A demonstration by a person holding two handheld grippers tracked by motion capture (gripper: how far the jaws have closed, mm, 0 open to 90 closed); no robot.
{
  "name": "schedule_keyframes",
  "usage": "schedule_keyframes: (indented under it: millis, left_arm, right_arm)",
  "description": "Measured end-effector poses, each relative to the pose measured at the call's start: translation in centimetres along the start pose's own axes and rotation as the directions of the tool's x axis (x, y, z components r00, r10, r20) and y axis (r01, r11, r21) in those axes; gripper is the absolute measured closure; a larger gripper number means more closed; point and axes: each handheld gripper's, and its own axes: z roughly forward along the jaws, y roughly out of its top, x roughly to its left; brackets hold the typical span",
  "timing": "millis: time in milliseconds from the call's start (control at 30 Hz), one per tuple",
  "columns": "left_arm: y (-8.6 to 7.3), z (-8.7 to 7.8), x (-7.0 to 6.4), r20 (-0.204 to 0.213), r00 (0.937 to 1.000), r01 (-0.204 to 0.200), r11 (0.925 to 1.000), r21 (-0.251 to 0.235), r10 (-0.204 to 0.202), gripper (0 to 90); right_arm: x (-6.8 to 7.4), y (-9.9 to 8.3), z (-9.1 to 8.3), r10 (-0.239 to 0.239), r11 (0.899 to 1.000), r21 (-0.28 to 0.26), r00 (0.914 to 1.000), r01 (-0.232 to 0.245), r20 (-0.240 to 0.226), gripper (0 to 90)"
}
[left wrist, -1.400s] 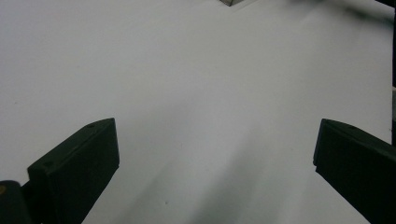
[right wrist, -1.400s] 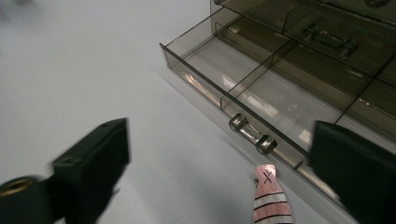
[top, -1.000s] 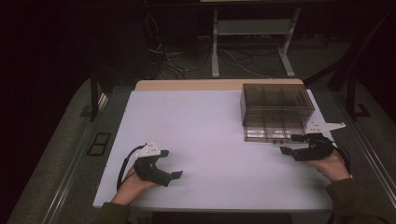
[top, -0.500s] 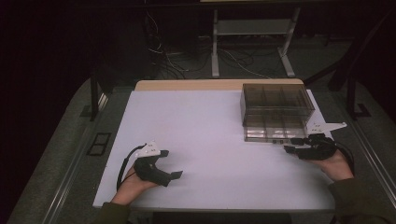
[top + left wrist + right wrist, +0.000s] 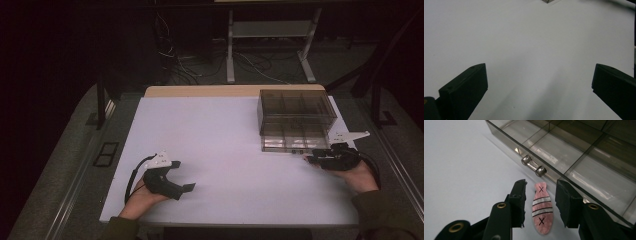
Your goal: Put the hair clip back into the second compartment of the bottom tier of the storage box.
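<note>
At the bottom of the right gripper view, the right gripper (image 5: 541, 203) is straddling a pink fish-shaped piece (image 5: 541, 209) lying flat on the white table (image 5: 215, 135), jaws parted and not touching it (probably lining up a pinch). Just beyond, the smoky drawer box (image 5: 579, 152) is presenting its metal handle (image 5: 533, 165), while at lower left of the high view the left gripper (image 5: 186, 187) is resting wide open, apparently idle.

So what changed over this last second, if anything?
The right gripper drew back slightly toward the person, away from the smoky drawer box; its jaws stand open around a pink fish-shaped piece lying on the table, not gripping it. The left gripper, open, and the box stayed put.
</note>
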Motion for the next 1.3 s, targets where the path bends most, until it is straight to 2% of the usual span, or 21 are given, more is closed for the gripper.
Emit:
schedule_keyframes:
  millis: [533, 733, 967, 1300]
  left_arm:
    - [0.0, 0.0, -0.1, -0.001, 1.0, 0.002, 1.0, 0.001, -0.002, 0.0]
    - [0.0, 0.0, -0.1, -0.001, 1.0, 0.0, 1.0, 0.001, 0.0, 0.0]
    - [0.0, -0.1, -0.1, 0.0, 1.0, -0.003, 1.0, 0.001, 0.003, 0.0]
    - [0.0, -0.1, -0.1, 0.0, 1.0, -0.003, 1.0, 0.0, 0.003, 0.0]
  right_arm:
    - [-0.4, -0.7, 1.1, -0.007, 0.999, 0.053, 0.9999, 0.008, -0.01, 59.7]
    - [-0.2, -0.7, 1.1, -0.018, 0.998, 0.055, 0.9998, 0.018, -0.005, 60.9]
    - [-0.1, -0.7, 1.1, -0.036, 0.998, 0.06, 0.9992, 0.035, 0.017, 66.4]
    - [0.0, -0.8, 1.1, -0.049, 0.997, 0.057, 0.9985, 0.048, 0.023, 67.6]
